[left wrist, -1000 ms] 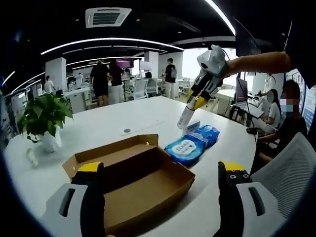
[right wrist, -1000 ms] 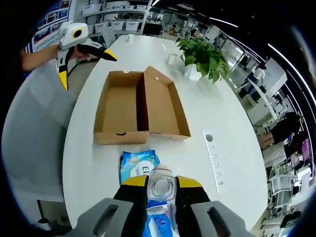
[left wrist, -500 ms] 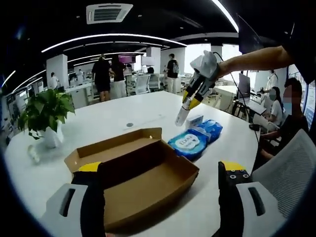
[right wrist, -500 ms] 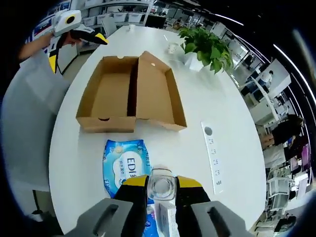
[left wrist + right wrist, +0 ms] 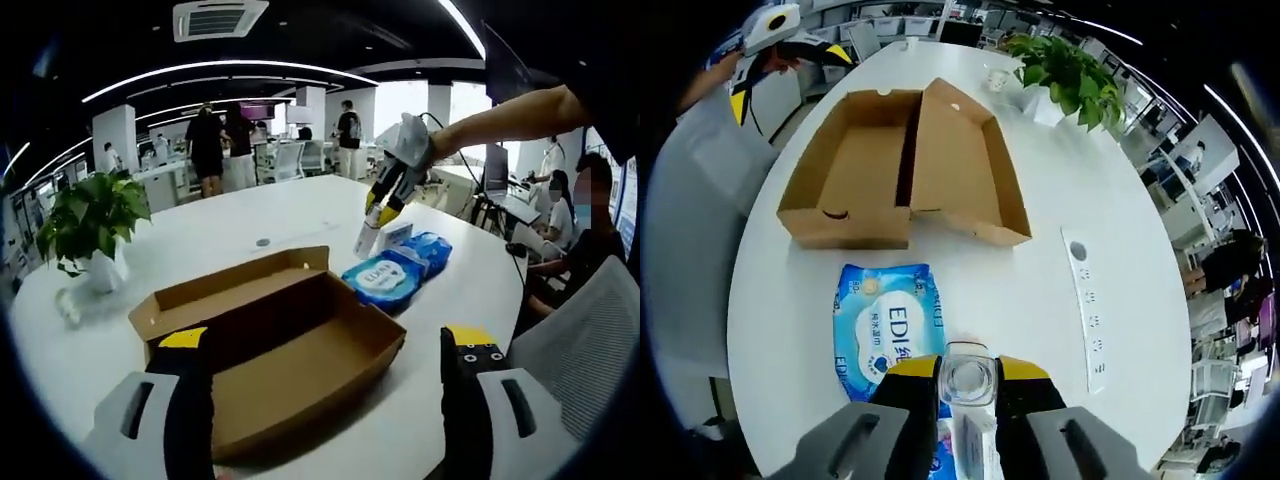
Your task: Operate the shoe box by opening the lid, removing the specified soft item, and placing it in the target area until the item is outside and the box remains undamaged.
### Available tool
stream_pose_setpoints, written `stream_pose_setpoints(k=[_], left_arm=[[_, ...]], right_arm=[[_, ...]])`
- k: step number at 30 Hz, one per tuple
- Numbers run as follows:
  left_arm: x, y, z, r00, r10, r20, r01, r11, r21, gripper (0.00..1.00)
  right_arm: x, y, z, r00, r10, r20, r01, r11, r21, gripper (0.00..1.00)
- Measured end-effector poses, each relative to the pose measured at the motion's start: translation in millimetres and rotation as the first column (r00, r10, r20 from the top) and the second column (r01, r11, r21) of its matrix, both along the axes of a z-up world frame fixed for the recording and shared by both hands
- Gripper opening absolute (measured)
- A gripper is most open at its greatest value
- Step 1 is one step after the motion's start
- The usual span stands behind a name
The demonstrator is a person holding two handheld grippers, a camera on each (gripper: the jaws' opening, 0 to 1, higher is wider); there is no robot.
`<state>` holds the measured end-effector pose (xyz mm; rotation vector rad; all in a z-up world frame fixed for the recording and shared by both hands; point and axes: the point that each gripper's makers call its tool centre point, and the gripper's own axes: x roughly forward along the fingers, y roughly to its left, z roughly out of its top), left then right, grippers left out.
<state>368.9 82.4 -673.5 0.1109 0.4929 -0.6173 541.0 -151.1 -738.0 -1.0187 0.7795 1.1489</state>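
Note:
The brown shoe box (image 5: 290, 350) lies open on the white table, its lid (image 5: 225, 290) folded back and its inside bare. My left gripper (image 5: 325, 340) is open, with its jaws on either side of the box's near end. A blue wipes pack (image 5: 383, 280) marked EDI lies beyond the box, with a second blue pack (image 5: 425, 250) behind it. My right gripper (image 5: 378, 212) hangs over the packs, shut on a clear bottle (image 5: 364, 240). From the right gripper view, the bottle (image 5: 966, 378) sits between the shut jaws just above the wipes pack (image 5: 888, 320). The box (image 5: 905, 165) and the left gripper (image 5: 788, 80) lie farther off.
A potted plant (image 5: 90, 220) stands at the table's left. A small white carton (image 5: 397, 235) sits by the packs. A power socket strip (image 5: 1085, 310) is set into the table (image 5: 1040, 270). A person (image 5: 585, 250) sits at the right by a chair (image 5: 590, 340).
My right gripper has come lower with the bottle, closer to the blue packs, which loom larger in its view. The left gripper stays open at the box.

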Motion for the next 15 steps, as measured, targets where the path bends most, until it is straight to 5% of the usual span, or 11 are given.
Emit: stream_pose_setpoints(k=[15], left_arm=[[0.1,3.3,-3.8,1.0,0.005,-0.006,-0.005,1.0,0.018,0.96]], right_arm=[[11.9,-0.6,-21.3,0.998,0.061,-0.02,-0.061,0.997,-0.041,0.17]])
